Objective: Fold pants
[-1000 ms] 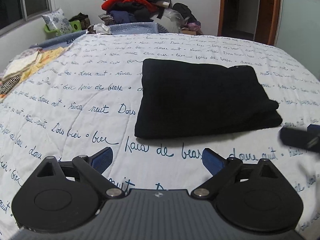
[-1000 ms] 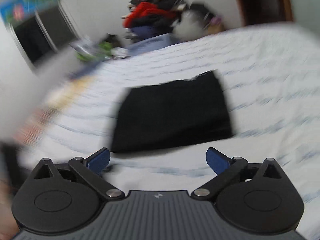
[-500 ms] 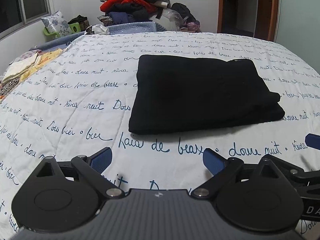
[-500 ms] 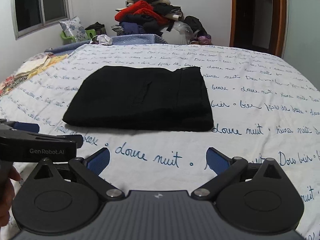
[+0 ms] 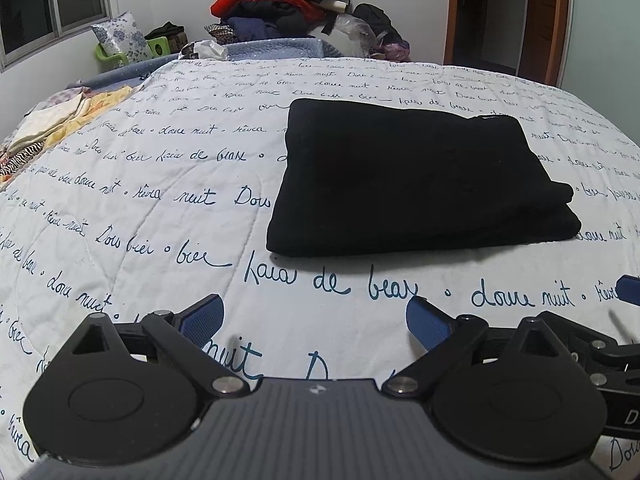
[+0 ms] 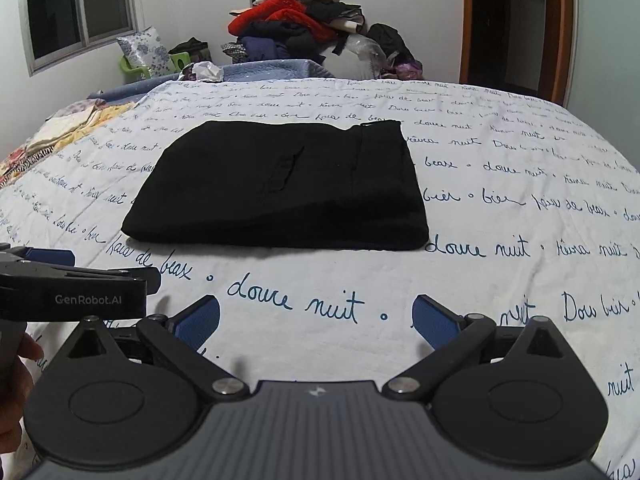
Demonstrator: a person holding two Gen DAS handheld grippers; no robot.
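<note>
The black pants (image 5: 412, 176) lie folded into a flat rectangle on the white bedspread (image 5: 160, 208) with blue script; they also show in the right wrist view (image 6: 280, 188). My left gripper (image 5: 314, 320) is open and empty, hovering over the bedspread short of the pants' near edge. My right gripper (image 6: 316, 320) is open and empty, also short of the pants. The left gripper's body shows at the left edge of the right wrist view (image 6: 76, 292). Both grippers sit side by side.
A pile of clothes (image 5: 280, 4) is heaped beyond the bed's far end. Folded cloths (image 5: 52, 128) lie at the bed's left edge. A window (image 6: 76, 8) is at the left wall, a doorway (image 6: 508, 20) at the back right.
Both grippers have drawn back from the pants and settled side by side; the right wrist view, blurred a second ago, is steady. Both stay open. The pants have not moved.
</note>
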